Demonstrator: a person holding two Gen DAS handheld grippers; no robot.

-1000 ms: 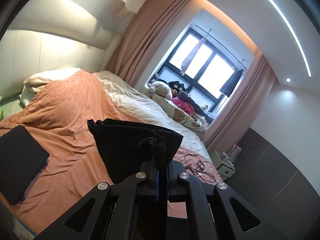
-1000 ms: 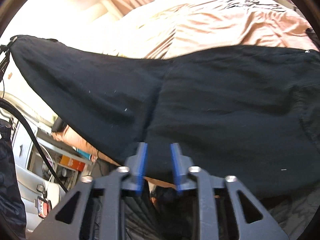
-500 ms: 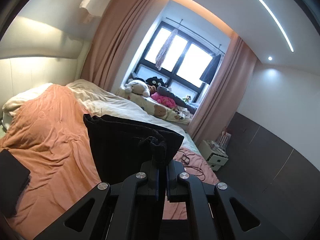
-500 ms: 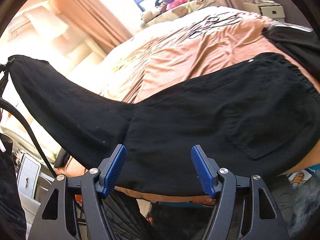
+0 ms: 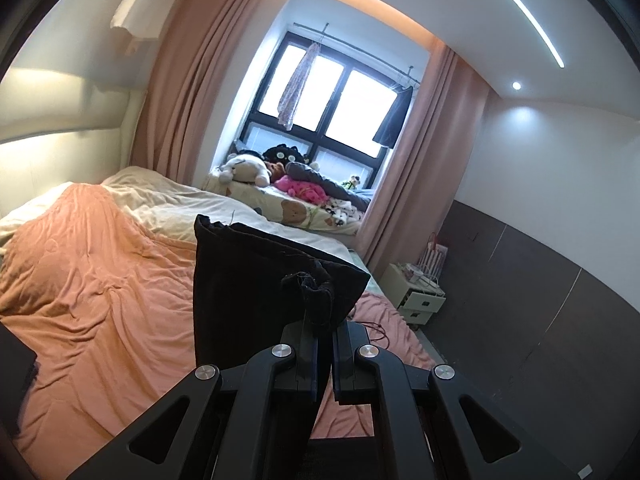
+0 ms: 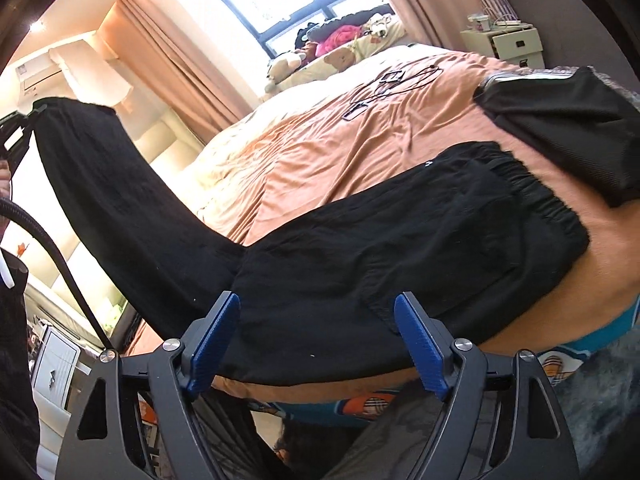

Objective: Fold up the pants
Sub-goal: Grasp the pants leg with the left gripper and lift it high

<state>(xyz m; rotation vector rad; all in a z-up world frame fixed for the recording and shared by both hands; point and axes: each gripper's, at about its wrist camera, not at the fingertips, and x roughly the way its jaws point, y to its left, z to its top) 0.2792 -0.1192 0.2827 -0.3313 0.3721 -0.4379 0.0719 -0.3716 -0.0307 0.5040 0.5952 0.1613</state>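
Left gripper [image 5: 325, 354] is clamped narrow on the hem end of the black pants [image 6: 400, 248]; a bunched tuft of fabric sticks up above the fingers [image 5: 306, 356] and the contact point itself is hidden by cloth. The lifted leg panel [image 5: 256, 280] blocks part of the bed [image 5: 92, 280] behind it, and its lower edge is cut off behind the gripper body.

Right gripper [image 6: 318, 346] is spread wide and holds nothing, with blue pads [image 6: 214, 338] on either side of the thigh area; cannot tell whether they touch the fabric. The pants lie waistband-end flat on the orange bedspread near the bed's front edge, elastic waistband [image 6: 548, 200] toward the right, while one leg rises up to the left gripper at the far left frame edge, where that gripper is barely visible. A second dark garment [image 6: 560, 120] with a pale striped edge sits just beyond the waistband, partly cut off by the frame. Cables [image 6: 396, 80] lie farther back on the bed, detail too small. The window area is blown out.

Versus a second ago: the right gripper has gone from nearly closed at the pants' edge to fully spread and pulled back. The left gripper keeps its hold and the view has swung up toward the window [image 5: 332, 100]; the dark flat object at left is now almost out of frame.
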